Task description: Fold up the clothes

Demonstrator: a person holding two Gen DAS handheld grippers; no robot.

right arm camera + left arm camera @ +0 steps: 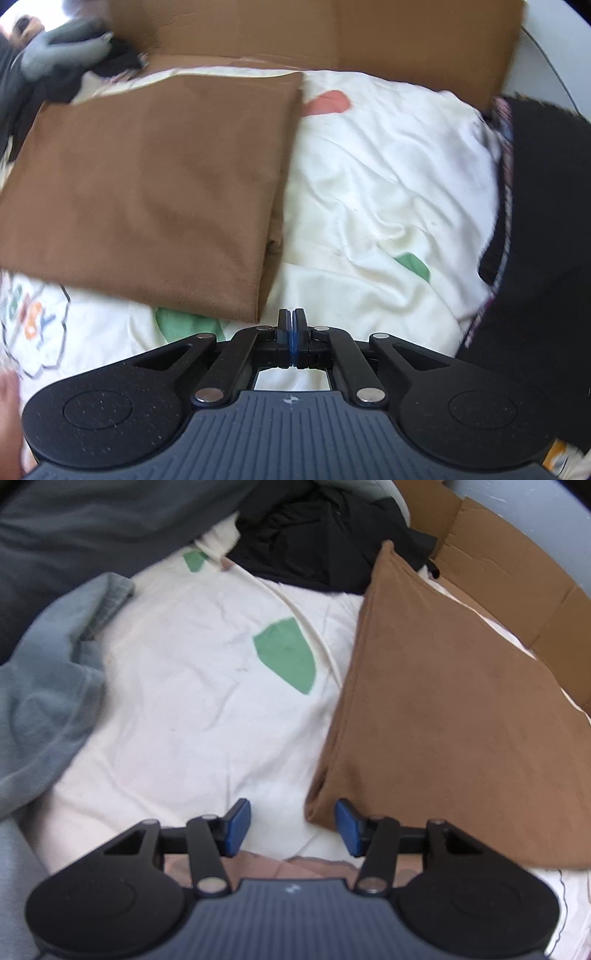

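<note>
The supporting surface is a bed covered with a cream-white sheet printed with green patches and a pink patch. A folded brown garment lies flat on the sheet. A grey-blue garment lies crumpled at the left edge. A black garment is heaped at the far side. Brown cardboard borders the sheet along its far edge. A black fabric item with a patterned edge rests on the sheet at the right.

A home bedroom: a bed under a cream patterned duvet, with loose clothes heaped on it and a cardboard box alongside.
</note>
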